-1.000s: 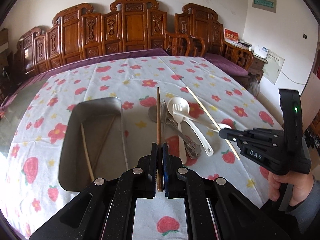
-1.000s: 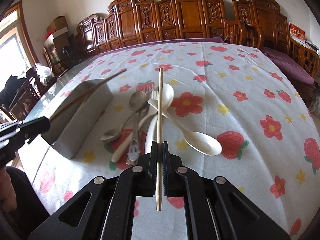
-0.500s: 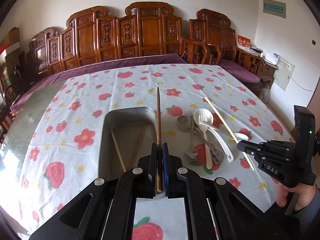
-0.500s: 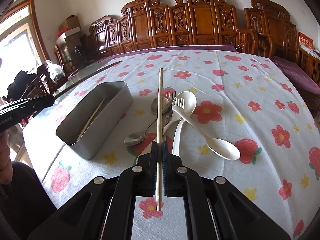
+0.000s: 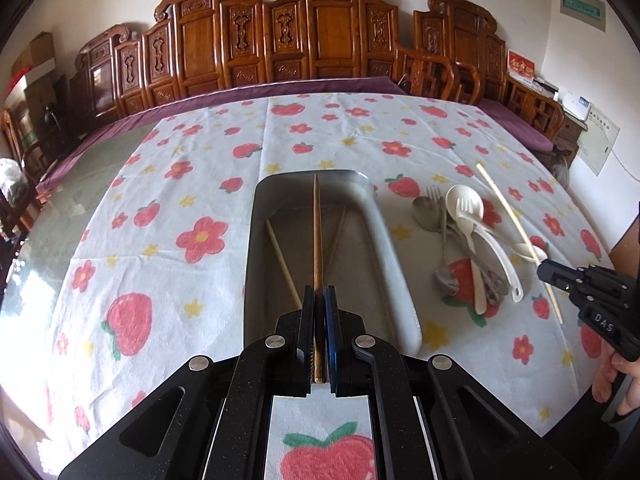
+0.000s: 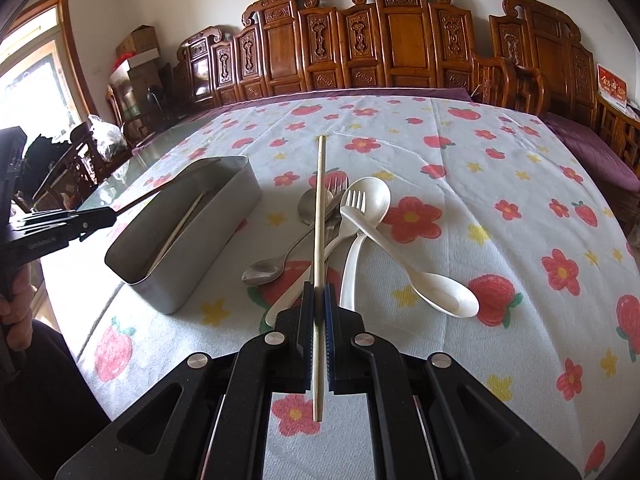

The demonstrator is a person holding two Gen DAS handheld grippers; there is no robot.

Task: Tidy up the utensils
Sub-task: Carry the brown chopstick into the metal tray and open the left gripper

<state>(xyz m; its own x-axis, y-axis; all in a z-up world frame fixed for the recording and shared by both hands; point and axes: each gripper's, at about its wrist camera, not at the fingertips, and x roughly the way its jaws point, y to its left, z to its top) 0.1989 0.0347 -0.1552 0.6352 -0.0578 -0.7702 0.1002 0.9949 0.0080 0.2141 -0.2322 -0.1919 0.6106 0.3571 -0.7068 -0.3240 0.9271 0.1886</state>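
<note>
Dark brown wood marks the chopstick (image 5: 317, 236) pinched between the closed jaws of the left gripper (image 5: 319, 304), at lower centre of the left wrist view. It points straight up the frame, over the open metal tray (image 5: 376, 216) in the middle of the picture. Two more chopsticks lie inside the tray: a pale one (image 5: 282, 264) at its left and a brown one (image 5: 336, 240) just right of centre. On the right of this view the right gripper (image 5: 546, 270) holds a pale chopstick (image 5: 516, 232) slanting above a heap of spoons and forks (image 5: 468, 248).

From the right wrist view, that pale chopstick (image 6: 318, 248) runs up the centre of the frame, clamped in the right gripper's (image 6: 319, 304) closed jaws. Behind it, at mid frame, the heap (image 6: 344, 236) rests on the strawberry-print tablecloth (image 6: 500, 200). The tray (image 6: 208, 240) sits left of centre, with the left gripper (image 6: 108, 216) at the left edge holding its dark chopstick (image 6: 160, 192) over it.
</note>
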